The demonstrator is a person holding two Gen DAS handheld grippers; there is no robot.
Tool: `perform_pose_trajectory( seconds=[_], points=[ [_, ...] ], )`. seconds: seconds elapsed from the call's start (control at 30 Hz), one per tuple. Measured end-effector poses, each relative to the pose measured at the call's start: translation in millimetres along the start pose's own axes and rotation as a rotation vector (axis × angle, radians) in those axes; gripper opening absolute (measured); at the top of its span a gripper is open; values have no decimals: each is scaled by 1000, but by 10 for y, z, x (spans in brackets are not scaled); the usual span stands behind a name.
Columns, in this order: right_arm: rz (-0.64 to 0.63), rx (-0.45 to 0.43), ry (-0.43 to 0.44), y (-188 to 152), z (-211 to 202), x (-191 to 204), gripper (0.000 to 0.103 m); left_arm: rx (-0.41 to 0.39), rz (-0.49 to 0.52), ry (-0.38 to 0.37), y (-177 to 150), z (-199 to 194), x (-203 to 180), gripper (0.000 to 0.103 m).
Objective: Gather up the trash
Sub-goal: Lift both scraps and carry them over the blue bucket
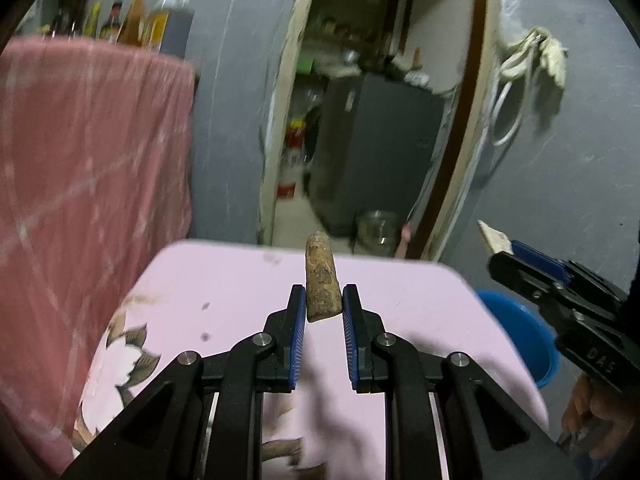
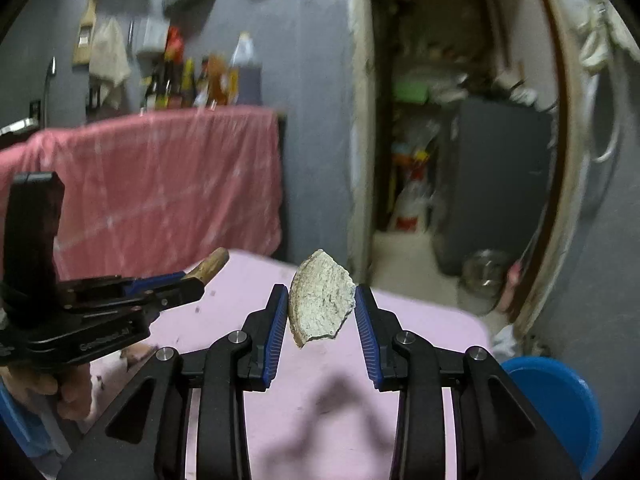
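Left wrist view: left claw [image 1: 323, 307] raised over the pink table [image 1: 240, 280], pinching one brown stick-like scrap [image 1: 321, 280] that points to 12 o'clock. Right claw [image 2: 321, 314] also aloft, clamped on one pale curved shell fragment [image 2: 322, 306]. One blue bin [image 2: 560, 404] sits at 4 o'clock, off the table edge.
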State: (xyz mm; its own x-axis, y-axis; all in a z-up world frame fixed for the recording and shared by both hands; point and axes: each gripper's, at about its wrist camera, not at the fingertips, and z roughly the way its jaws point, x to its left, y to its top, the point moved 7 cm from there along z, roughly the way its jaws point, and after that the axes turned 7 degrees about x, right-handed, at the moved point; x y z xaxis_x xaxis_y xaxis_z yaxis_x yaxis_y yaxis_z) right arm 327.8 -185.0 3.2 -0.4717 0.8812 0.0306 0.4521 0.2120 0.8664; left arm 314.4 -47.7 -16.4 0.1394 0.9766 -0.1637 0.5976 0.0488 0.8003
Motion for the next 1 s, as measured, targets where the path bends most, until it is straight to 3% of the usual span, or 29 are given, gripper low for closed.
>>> perform_pose_trajectory(
  seconds=[0.23,0.4,0.77,1.0],
  points=[
    [51,-179,-138,120,-677,-405,32,-154,58,-46,217,-212,-578,15],
    [92,-254,-233,55,-1068,-784,32,-210,114,-105,321,-239,-1146,15],
    [183,-298,-401,-401,-1571,-1647,32,-202,193,-239,315,107,-2181,15],
    [239,-255,-454,-736,-1644,-2066,32,-144,238,-272,167,464,-2653,15]
  ],
)
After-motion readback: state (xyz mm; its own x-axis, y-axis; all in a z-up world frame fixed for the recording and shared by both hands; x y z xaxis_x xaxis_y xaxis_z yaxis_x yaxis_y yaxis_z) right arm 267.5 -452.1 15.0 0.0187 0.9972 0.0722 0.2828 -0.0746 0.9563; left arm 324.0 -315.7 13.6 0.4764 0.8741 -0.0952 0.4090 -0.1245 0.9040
